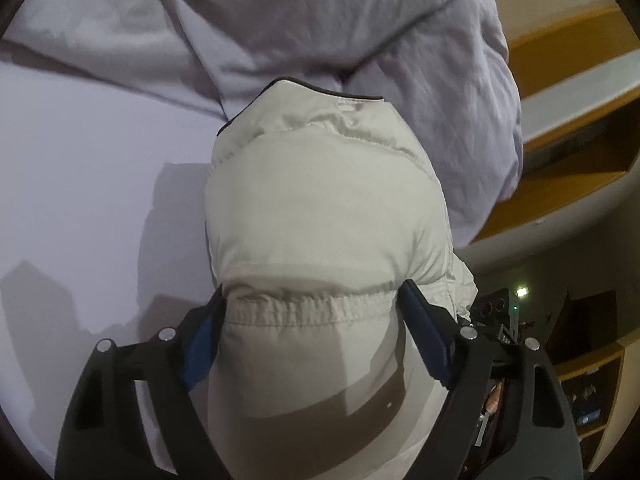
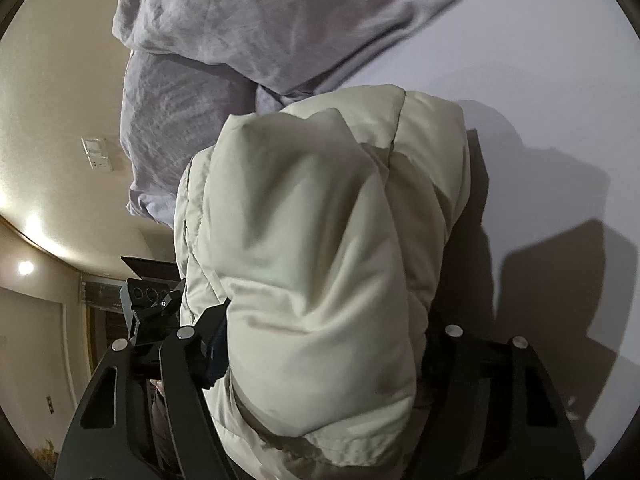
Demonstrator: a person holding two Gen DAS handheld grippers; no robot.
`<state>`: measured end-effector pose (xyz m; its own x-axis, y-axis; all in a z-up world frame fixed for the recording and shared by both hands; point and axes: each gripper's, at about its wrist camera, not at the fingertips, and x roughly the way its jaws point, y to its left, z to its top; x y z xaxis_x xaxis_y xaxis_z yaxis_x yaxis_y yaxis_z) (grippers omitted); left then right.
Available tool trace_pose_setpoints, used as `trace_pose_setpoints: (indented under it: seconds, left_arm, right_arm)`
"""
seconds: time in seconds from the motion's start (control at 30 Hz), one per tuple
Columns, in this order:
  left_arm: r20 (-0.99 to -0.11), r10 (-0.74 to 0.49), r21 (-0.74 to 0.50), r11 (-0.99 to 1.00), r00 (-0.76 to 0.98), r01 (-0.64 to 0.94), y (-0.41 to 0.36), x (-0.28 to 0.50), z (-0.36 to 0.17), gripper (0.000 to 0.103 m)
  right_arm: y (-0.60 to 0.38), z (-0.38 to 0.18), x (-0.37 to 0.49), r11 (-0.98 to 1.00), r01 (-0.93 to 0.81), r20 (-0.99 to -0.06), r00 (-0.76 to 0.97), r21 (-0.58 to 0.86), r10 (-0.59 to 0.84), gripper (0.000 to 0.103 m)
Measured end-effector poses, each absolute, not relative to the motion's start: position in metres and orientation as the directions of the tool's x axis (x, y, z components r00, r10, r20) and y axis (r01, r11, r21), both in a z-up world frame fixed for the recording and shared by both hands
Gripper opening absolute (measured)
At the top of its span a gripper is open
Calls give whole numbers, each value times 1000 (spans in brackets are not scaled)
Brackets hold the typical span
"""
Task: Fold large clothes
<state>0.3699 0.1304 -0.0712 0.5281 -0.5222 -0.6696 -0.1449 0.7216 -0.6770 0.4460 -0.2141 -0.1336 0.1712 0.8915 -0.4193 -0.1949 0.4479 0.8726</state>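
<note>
Left wrist: jacket (image 1: 320,208) bulging between left gripper (image 1: 312,312) pads, clamped; duvet (image 1: 300,20) bunched beyond, white sheet (image 1: 80,160) beneath, wooden shelves (image 1: 568,152) right. Right wrist: right gripper (image 2: 320,344) clamped on jacket (image 2: 320,220); duvet (image 2: 240,20), cream wall (image 2: 60,100), switch plate (image 2: 96,154).

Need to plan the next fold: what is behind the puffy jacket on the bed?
Behind the puffy jacket lies a rumpled lavender duvet, bunched on the pale sheet. The jacket's collar end overlaps the duvet's near edge, hiding what is there, and the sheet under the jacket is covered too.
</note>
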Motion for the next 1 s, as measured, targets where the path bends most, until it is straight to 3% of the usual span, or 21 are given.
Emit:
trace_pose_setpoints:
  seconds: [0.3, 0.43, 0.57, 0.83, 1.0]
  left_arm:
    - [-698, -413, -617, 762, 586, -198, 183, 396, -68, 82]
    - [-703, -393, -604, 770, 592, -207, 187, 397, -74, 85]
    - [-725, -341, -555, 804, 598, -214, 182, 397, -68, 88]
    - [-756, -167, -397, 886, 633, -240, 173, 398, -38, 88]
    - [-737, -79, -300, 929, 672, -219, 152, 405, -14, 88]
  right_arm:
    - [-158, -121, 475, 486, -233, -453, 181, 843, 873, 71]
    - [-159, -120, 477, 554, -228, -518, 203, 800, 831, 84]
    - [-179, -110, 472, 596, -240, -549, 235, 767, 802, 87]
    - [-211, -73, 471, 714, -240, -603, 402, 657, 689, 87]
    - [-175, -39, 462, 769, -355, -594, 491, 532, 637, 85]
